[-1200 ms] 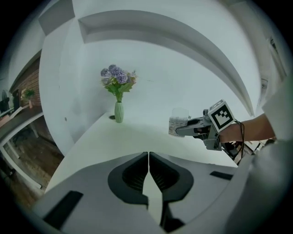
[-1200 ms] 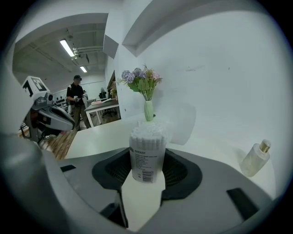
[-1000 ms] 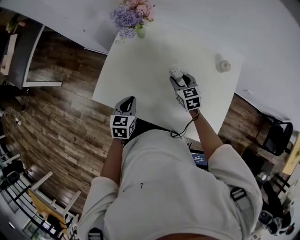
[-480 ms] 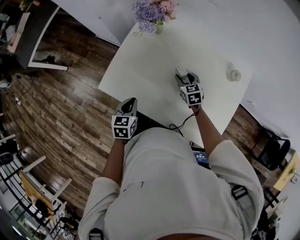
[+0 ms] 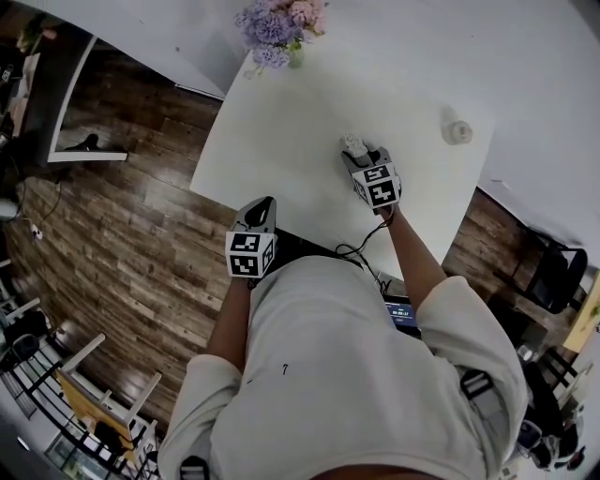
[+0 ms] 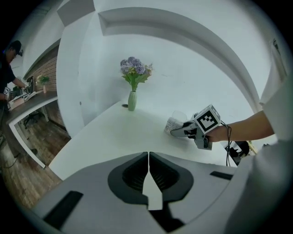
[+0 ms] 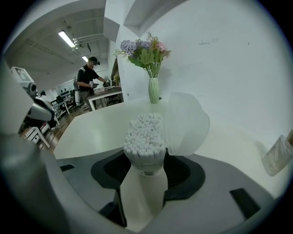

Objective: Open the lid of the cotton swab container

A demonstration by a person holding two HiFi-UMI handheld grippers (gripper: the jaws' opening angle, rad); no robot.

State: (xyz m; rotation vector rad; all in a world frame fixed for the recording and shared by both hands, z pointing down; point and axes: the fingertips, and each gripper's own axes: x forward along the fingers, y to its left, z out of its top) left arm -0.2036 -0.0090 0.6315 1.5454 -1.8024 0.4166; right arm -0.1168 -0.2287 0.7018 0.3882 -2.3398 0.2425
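The cotton swab container (image 7: 144,137) stands between my right gripper's (image 7: 144,157) pads, white swab tips showing at its top. Its clear lid (image 7: 185,123) is flipped open and hangs to the right. The jaws have just been opening a little, and the pads still look to touch the container's sides. In the head view the right gripper (image 5: 361,157) is low over the white table (image 5: 281,122) with the container (image 5: 352,143) at its tip. My left gripper (image 5: 261,208) hovers shut and empty over the near table edge, well left of the container (image 6: 175,124).
A vase of flowers (image 5: 277,28) stands at the table's far edge. A small clear object (image 5: 457,131) sits at the far right. A white wall runs behind the table. A person (image 7: 89,75) works at a desk in the background.
My right gripper has sunk toward the tabletop with the container still between its jaws. The left gripper has barely shifted.
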